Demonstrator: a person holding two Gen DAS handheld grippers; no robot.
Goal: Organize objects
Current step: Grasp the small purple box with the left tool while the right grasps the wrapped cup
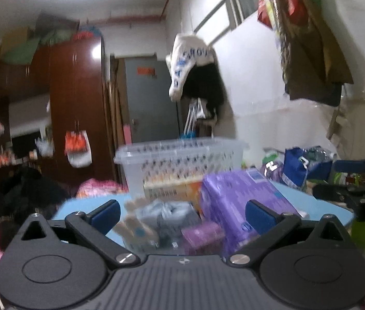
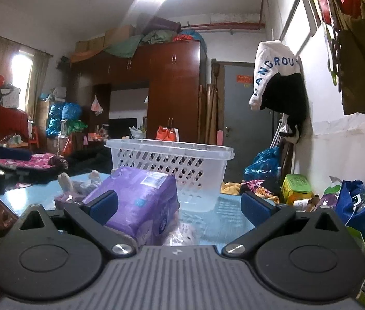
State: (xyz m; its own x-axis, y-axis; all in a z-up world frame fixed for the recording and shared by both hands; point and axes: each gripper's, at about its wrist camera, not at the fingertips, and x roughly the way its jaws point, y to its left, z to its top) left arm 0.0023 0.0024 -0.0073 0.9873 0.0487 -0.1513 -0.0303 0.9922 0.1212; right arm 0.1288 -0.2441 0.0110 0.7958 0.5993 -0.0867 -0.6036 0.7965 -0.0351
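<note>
likely the step is picking an item off the blue table [image 2: 40, 193] for the basket [image 2: 169, 165]. to do it well, square the right gripper [image 2: 179, 206] on the purple pack [image 2: 135, 201], which lies just before the basket, and close across its narrow side. both claws gape wide and hold nothing; the left gripper [image 1: 182, 213] hovers over a small purple packet [image 1: 203, 235] and a grey bundle [image 1: 169, 213].

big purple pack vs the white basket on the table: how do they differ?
The purple pack is opaque, soft plastic wrap with a label on it; the basket is translucent white rigid plastic with perforated walls. The pack is closed and lies nearer both grippers; the basket is open-topped, farther back. Both sit on the blue table.
</note>
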